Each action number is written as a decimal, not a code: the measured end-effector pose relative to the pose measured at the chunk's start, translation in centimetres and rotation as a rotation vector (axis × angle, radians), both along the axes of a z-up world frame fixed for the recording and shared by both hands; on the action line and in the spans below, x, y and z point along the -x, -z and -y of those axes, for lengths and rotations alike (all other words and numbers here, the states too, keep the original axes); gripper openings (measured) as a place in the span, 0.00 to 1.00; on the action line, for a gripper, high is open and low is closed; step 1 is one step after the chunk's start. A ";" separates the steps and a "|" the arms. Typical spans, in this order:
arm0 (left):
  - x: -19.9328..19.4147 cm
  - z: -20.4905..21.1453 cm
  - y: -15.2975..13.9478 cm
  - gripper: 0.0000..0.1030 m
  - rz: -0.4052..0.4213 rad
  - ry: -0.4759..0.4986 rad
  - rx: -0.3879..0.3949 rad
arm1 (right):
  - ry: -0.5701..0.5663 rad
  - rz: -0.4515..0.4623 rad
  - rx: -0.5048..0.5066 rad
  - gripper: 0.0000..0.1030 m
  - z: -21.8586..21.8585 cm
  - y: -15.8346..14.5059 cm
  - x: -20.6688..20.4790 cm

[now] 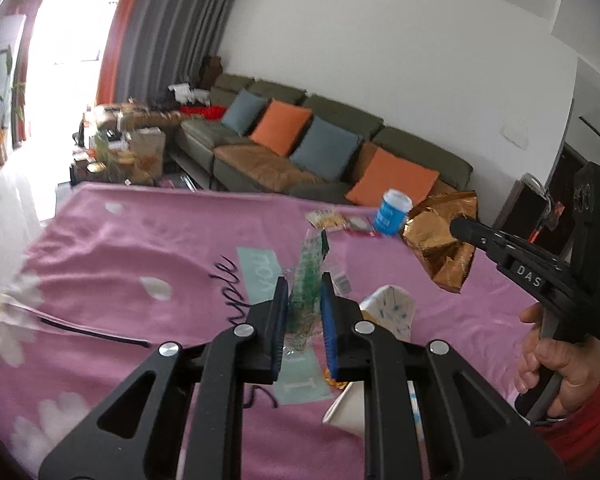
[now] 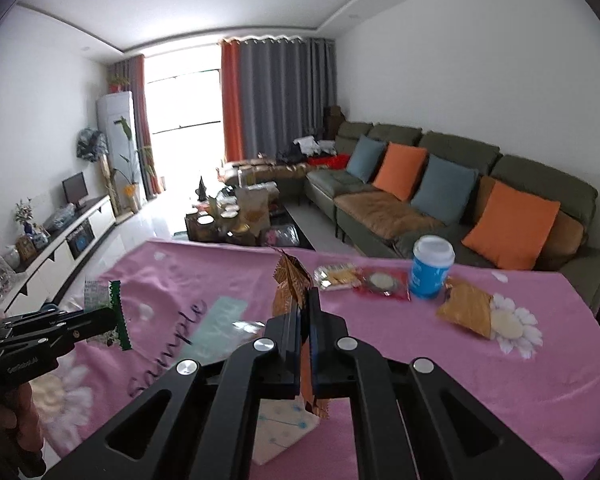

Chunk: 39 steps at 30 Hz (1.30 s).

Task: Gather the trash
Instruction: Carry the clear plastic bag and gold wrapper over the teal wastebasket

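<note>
My left gripper (image 1: 305, 280) is shut on a green and clear wrapper (image 1: 310, 256), which stands up between the blue pads above the pink cloth (image 1: 120, 248). The same gripper (image 2: 114, 318) and wrapper (image 2: 98, 294) appear at the left of the right wrist view. My right gripper (image 2: 305, 298) is shut on a crumpled copper foil wrapper (image 2: 290, 276), lifted off the cloth. In the left wrist view this right gripper (image 1: 458, 226), held by a hand (image 1: 560, 364), carries the foil wrapper (image 1: 436, 244). A white paper bag (image 2: 284, 428) lies below both grippers.
Along the cloth's far edge are a blue cup with a white lid (image 2: 430, 268), a snack tray (image 2: 336, 276), a red packet (image 2: 384, 282) and a yellow packet (image 2: 466, 308). A green sofa with cushions (image 2: 440, 200) stands beyond, and a cluttered coffee table (image 2: 240, 220) farther off.
</note>
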<state>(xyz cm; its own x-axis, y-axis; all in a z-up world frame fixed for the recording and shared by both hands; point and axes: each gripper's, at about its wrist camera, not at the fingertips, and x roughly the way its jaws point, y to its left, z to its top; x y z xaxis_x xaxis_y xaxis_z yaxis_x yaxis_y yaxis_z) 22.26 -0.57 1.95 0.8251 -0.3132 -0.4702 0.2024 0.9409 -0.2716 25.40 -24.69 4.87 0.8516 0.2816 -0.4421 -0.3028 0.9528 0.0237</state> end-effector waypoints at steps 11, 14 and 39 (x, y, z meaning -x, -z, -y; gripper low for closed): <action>8.1 -4.0 -4.4 0.16 0.112 -0.135 -0.034 | -0.143 0.079 -0.020 0.02 -4.6 -3.0 4.6; 10.1 -4.8 -5.3 0.16 0.136 -0.175 -0.045 | -0.205 0.087 -0.035 0.02 -6.4 -3.5 5.6; 30.2 -12.9 -9.8 0.16 0.214 -0.615 -0.173 | -0.644 0.066 -0.070 0.02 -21.0 -5.4 11.6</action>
<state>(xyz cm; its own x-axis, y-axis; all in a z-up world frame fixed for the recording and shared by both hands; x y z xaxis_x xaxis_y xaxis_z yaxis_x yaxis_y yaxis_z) -7.97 12.32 11.78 0.9097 0.3087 -0.2779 -0.3517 0.9284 -0.1200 13.79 -3.69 10.24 0.5274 0.7710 -0.3570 -0.8157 0.5770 0.0411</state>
